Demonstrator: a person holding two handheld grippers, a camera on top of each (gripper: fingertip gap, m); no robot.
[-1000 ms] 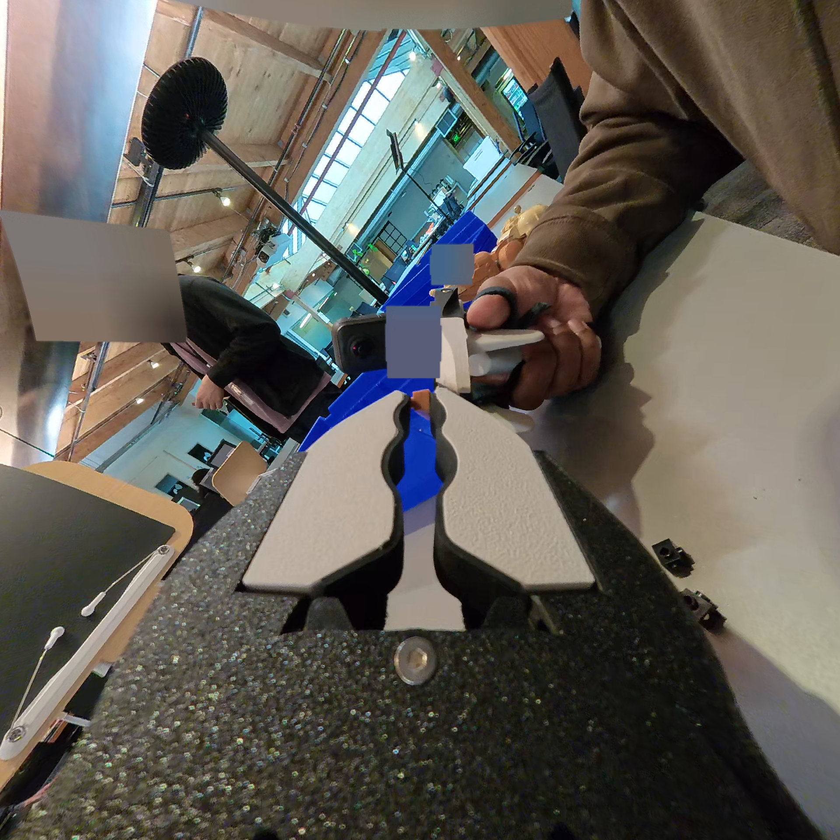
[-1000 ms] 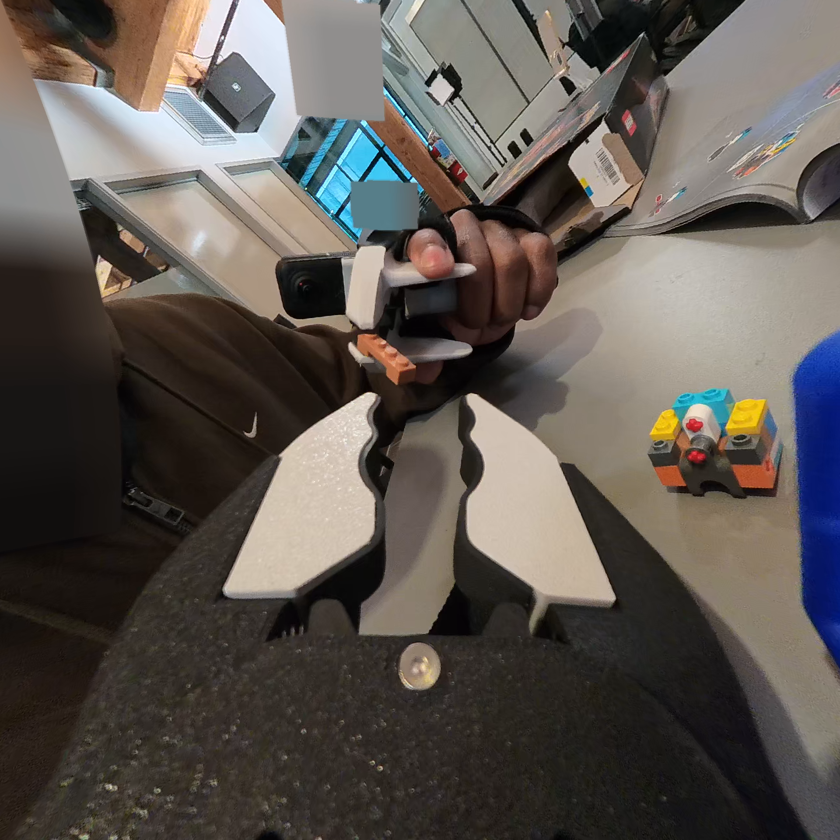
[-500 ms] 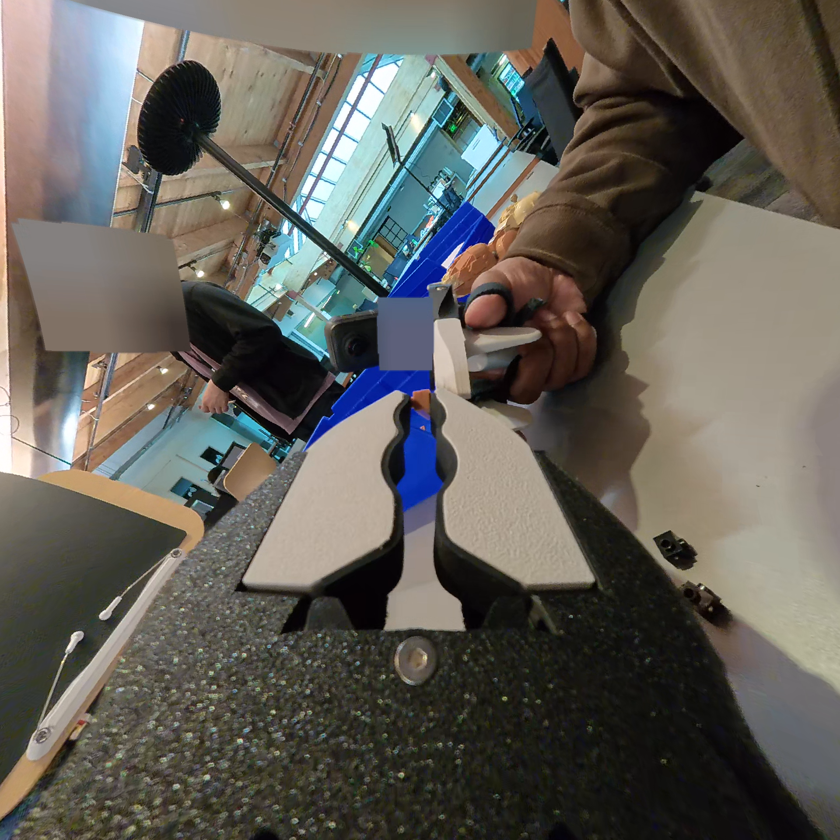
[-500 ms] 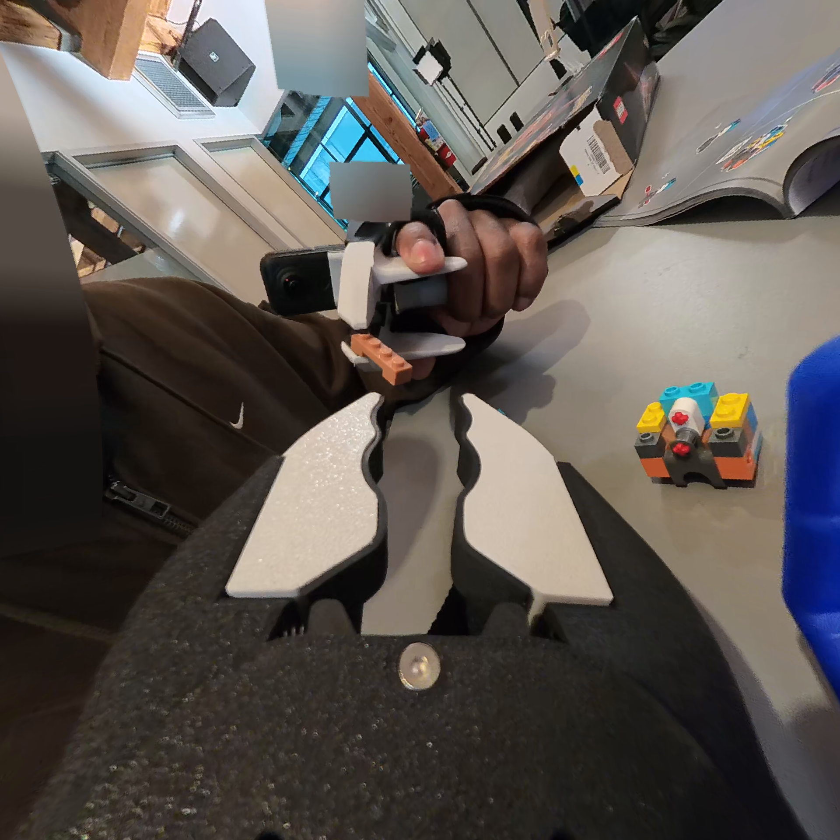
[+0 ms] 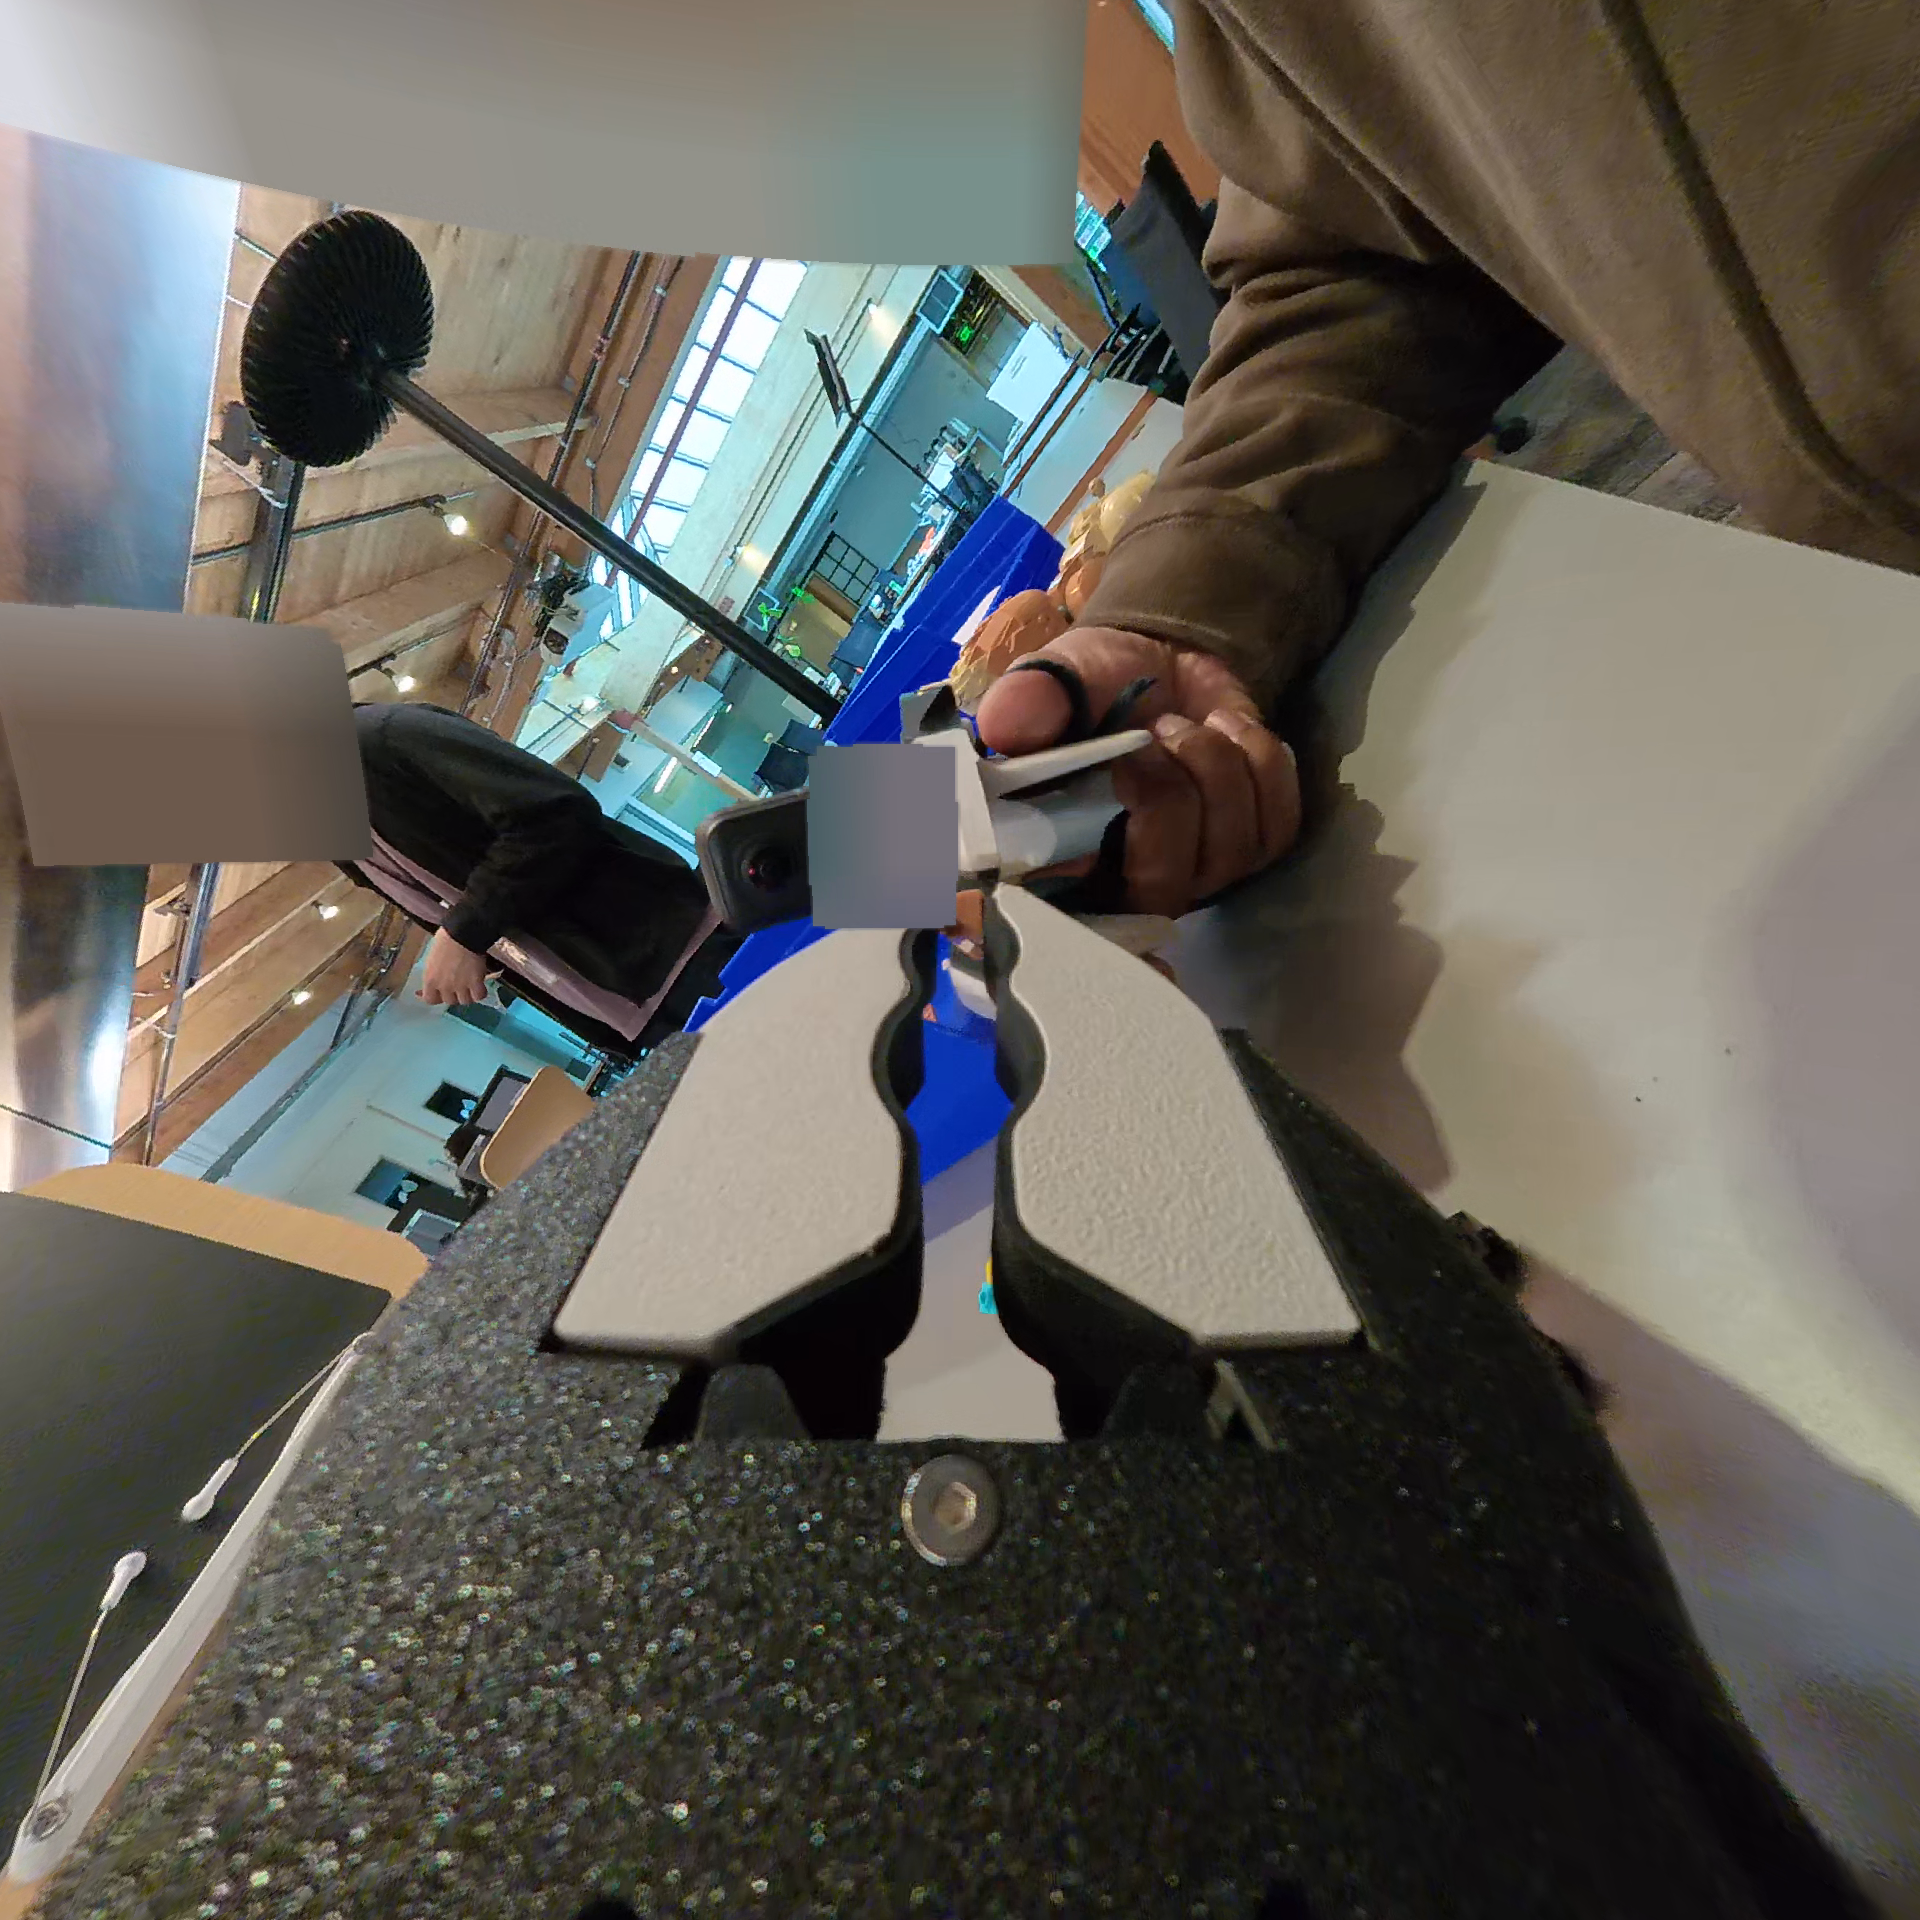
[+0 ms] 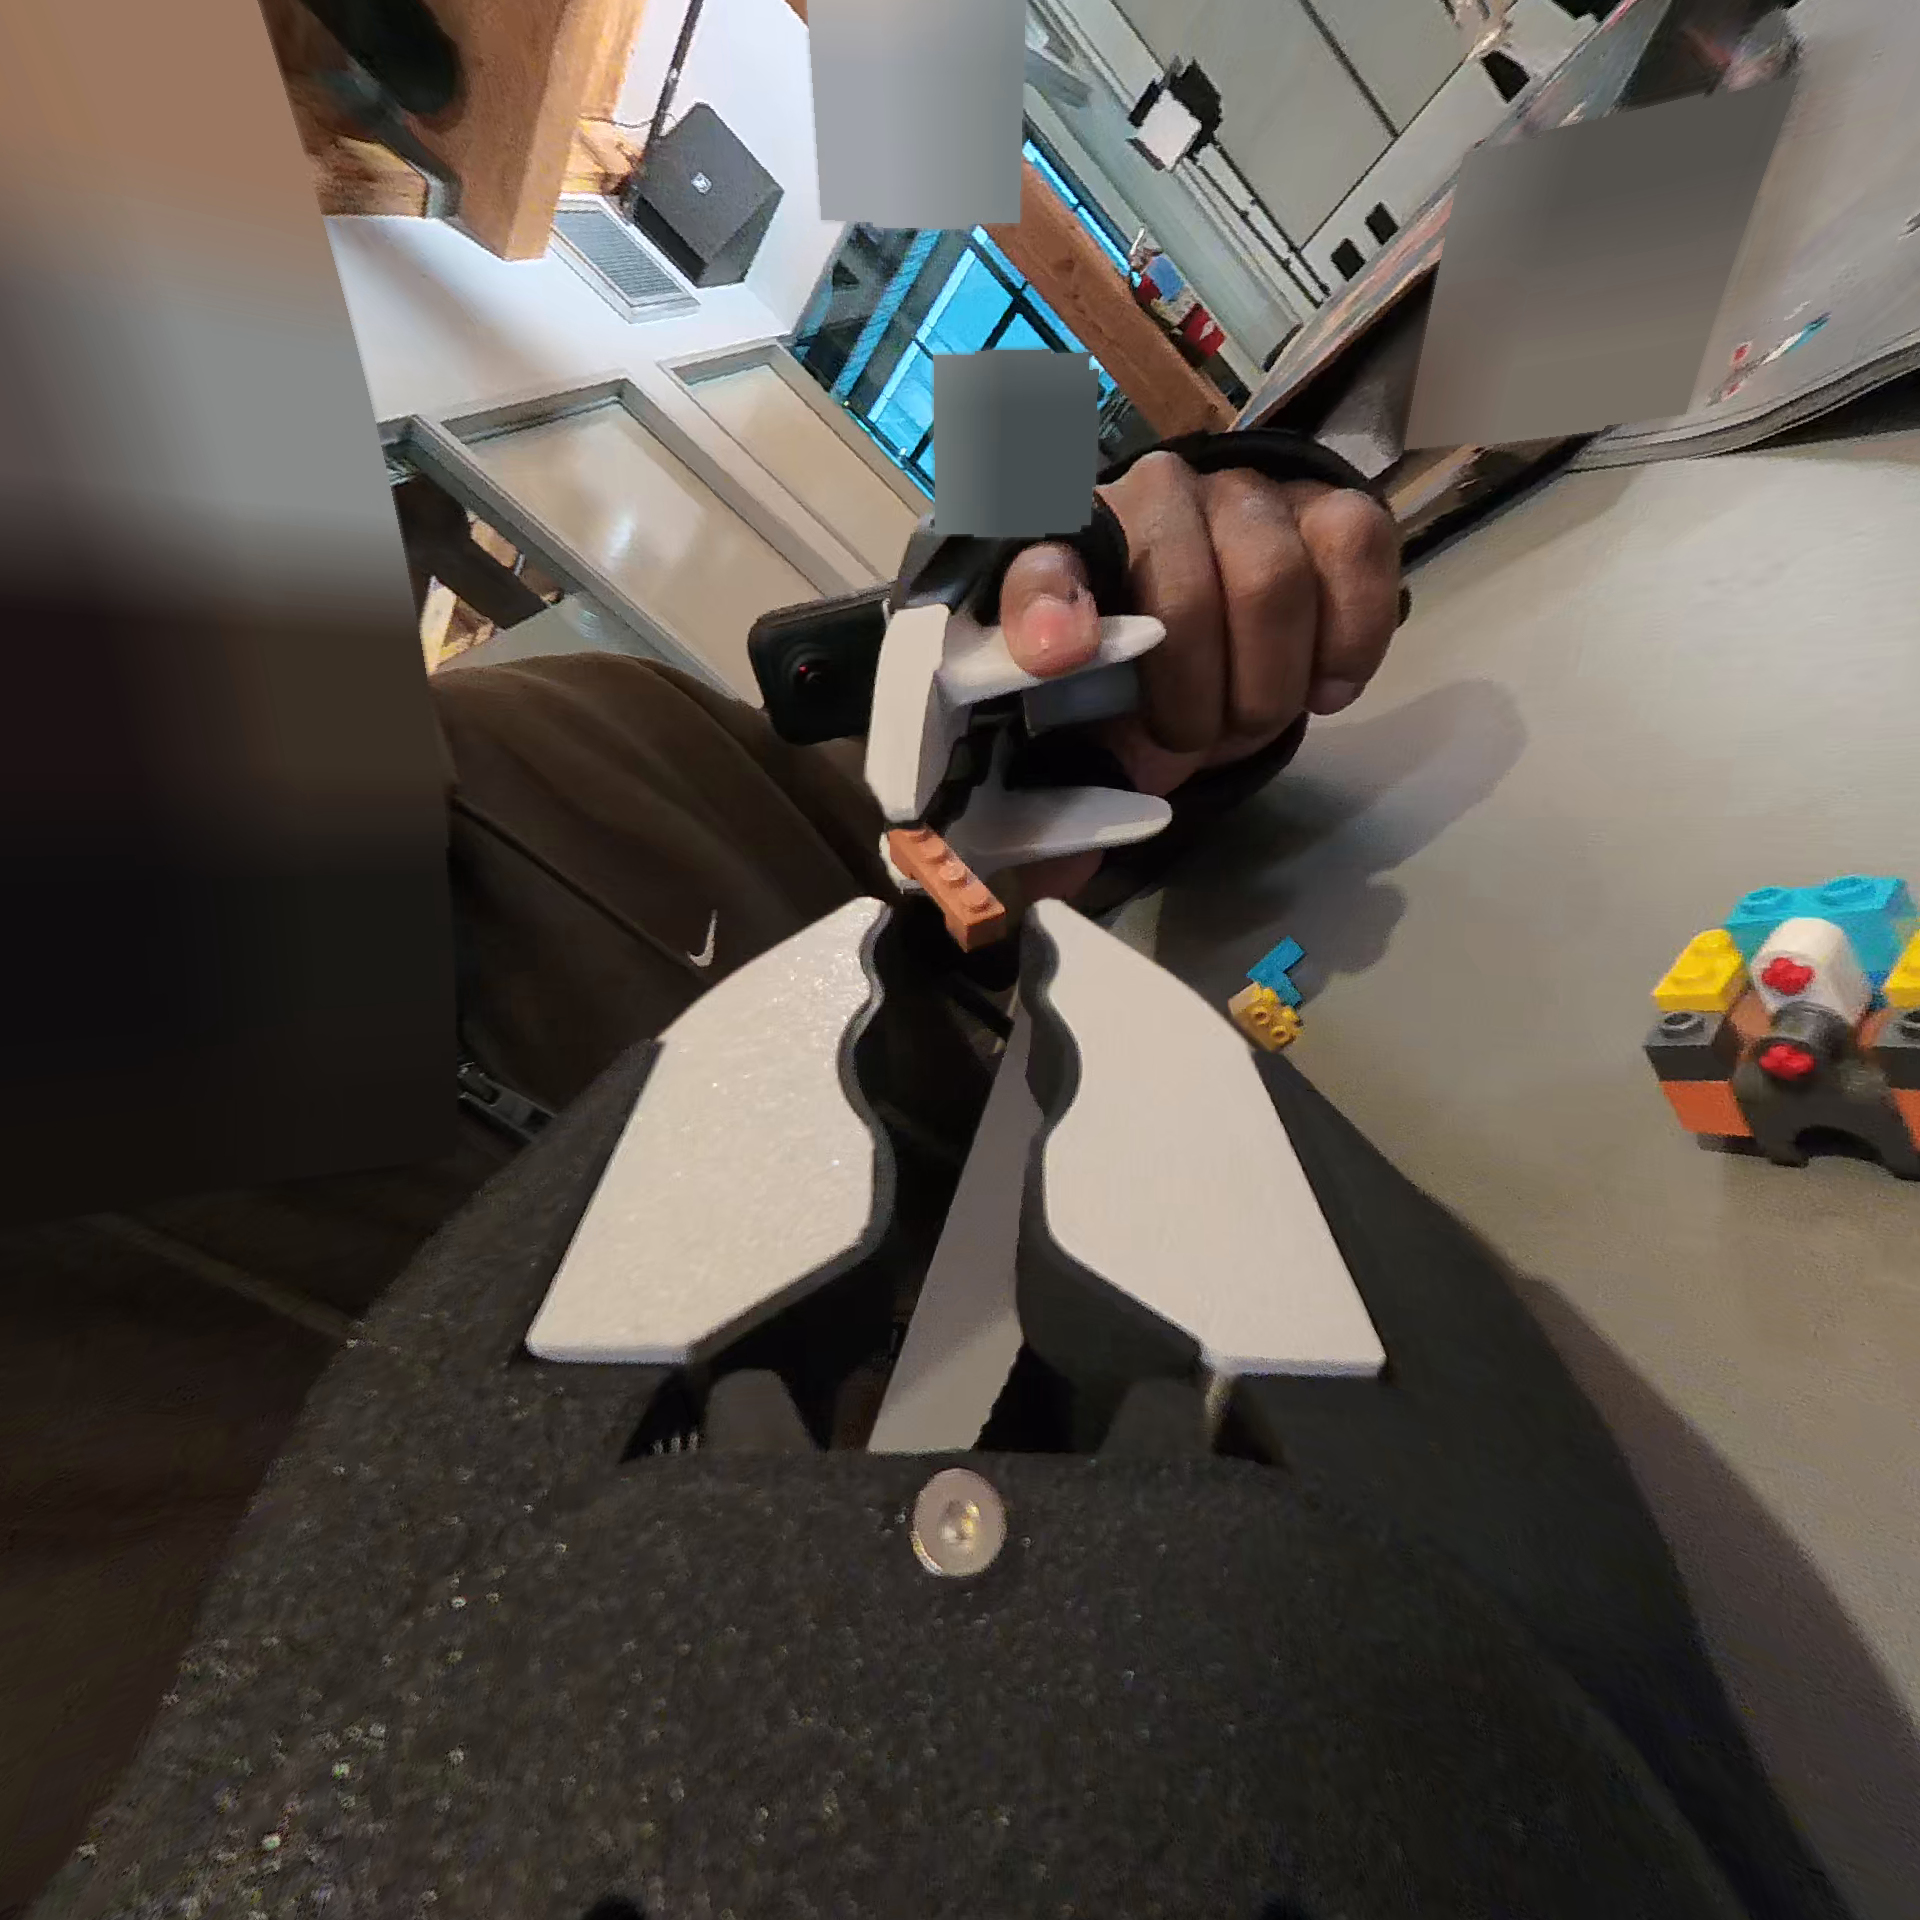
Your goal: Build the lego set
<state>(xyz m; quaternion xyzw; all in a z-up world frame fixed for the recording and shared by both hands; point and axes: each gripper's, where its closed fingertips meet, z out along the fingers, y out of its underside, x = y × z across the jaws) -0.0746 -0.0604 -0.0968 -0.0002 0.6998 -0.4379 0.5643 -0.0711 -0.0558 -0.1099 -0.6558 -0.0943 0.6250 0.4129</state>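
My left gripper (image 5: 954, 940) is shut on a thin orange lego plate (image 5: 971, 914), pinched at its fingertips. In the right wrist view the left gripper (image 6: 920, 831) is held up in a hand, with the plate (image 6: 945, 883) sticking out towards the camera. My right gripper (image 6: 961, 920) is open, and the free end of the plate lies between its fingertips. I cannot tell if they touch it. A partly built model (image 6: 1808, 1029) of orange, black, yellow, blue and white bricks stands on the grey table (image 6: 1558, 831) to the right.
A small yellow brick joined to a blue piece (image 6: 1270, 997) lies on the table near my right gripper. An open booklet (image 6: 1766, 416) lies at the back right. A blue bin (image 5: 956, 1101) stands beyond my left gripper. The person's brown sleeve (image 5: 1299, 436) crosses the table edge. My two grippers' fingertips are within a few centimetres of each other.
The two grippers have come closer together. The orange plate's end has moved from ahead of my right gripper's fingertips to between them. The model has shifted to the right of the right wrist view.
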